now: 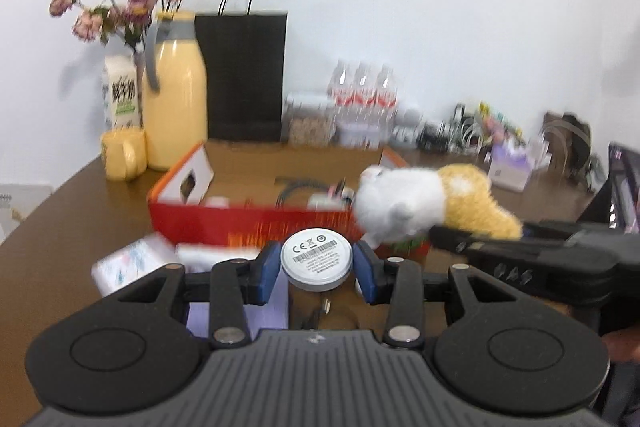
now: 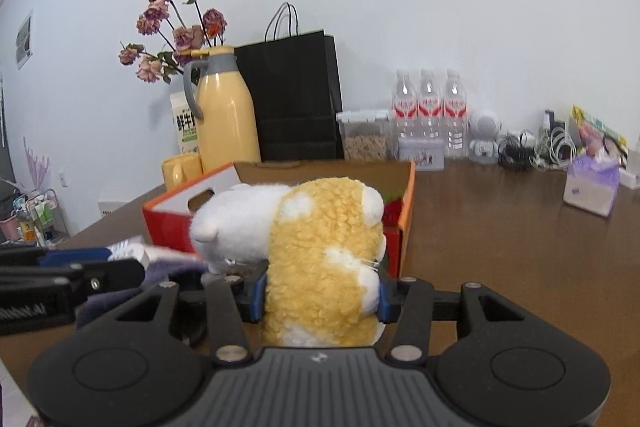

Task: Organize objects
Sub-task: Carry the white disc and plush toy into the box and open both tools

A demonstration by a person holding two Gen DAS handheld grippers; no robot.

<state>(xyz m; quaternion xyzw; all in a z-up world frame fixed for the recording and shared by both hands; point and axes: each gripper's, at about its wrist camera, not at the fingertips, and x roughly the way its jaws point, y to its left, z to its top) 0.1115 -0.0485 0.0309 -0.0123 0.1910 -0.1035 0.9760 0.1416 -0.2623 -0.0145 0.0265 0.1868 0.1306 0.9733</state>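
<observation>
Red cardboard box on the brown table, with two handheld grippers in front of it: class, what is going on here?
A person is tidying with a handheld gripper in each hand. The left gripper has its jaws shut on a round white disc with a printed label. The right gripper has its jaws shut on a yellow-and-white plush toy. Both things are held in the air just in front of the open red cardboard box, which already holds cables and small items. Neither is in the box yet.

CE mark, crossed-bin sign and barcode on the white round device [image 1: 316, 259], fine print unreadable. Behind it, beside yellow flask [image 2: 226, 111], milk carton [image 2: 185, 125] reads 鲜牛.
</observation>
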